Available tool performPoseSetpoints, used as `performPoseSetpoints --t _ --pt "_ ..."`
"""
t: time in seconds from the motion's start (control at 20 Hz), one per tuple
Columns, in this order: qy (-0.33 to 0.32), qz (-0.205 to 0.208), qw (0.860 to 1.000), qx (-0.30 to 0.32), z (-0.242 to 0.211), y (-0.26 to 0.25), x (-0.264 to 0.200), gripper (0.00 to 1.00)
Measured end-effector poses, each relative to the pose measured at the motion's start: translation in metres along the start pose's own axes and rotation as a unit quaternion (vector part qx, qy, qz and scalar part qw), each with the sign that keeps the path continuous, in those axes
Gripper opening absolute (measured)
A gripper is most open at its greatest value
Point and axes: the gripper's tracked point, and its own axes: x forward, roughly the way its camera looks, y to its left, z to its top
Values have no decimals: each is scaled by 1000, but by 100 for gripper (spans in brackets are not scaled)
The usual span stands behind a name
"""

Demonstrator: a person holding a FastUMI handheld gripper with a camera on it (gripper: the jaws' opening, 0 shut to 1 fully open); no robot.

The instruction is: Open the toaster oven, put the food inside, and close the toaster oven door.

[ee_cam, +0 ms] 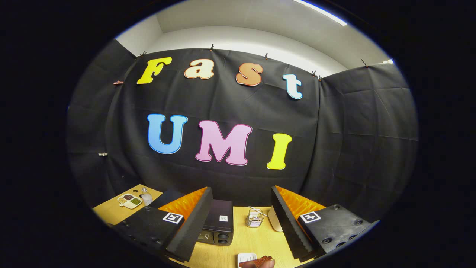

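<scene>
Hovering above a light wooden surface (256,242), the claw (238,223) is seen with its two fingers spread wide and nothing held between them. Between the fingers and a little beyond them, the toaster oven (218,226) is found standing on the surface, close to one finger's inner side; its dark top and a front corner with two knobs are visible, but whether its door is open or shut cannot be told, since the finger hides much of the front. Just beside the oven, a small wire basket (255,218) is set upright on the surface, and a pale rounded object (274,219) is partly hidden behind the other finger. Nearest the camera, between the fingertips, a small white plate (246,258) is seen with a piece of brownish food (260,260) lying on it; a fingertip of a person (267,264) is touching or just beside the food. Well apart, beyond the outer side of one finger, a divided tray (130,201) with dark and green contents is placed next to a small pale bottle-like item (146,197).
</scene>
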Motion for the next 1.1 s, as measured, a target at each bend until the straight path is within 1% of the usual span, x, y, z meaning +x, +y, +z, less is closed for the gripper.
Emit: performPoseSetpoints --t 0.4,0.8,1.0,1.1 --pt "3 5 1000 14 -7 20 3 97" --pt "2 23 1000 -1 -20 79 11 97" --pt "8 27 1000 12 -30 109 20 97" --pt "12 31 999 28 -38 127 26 97"
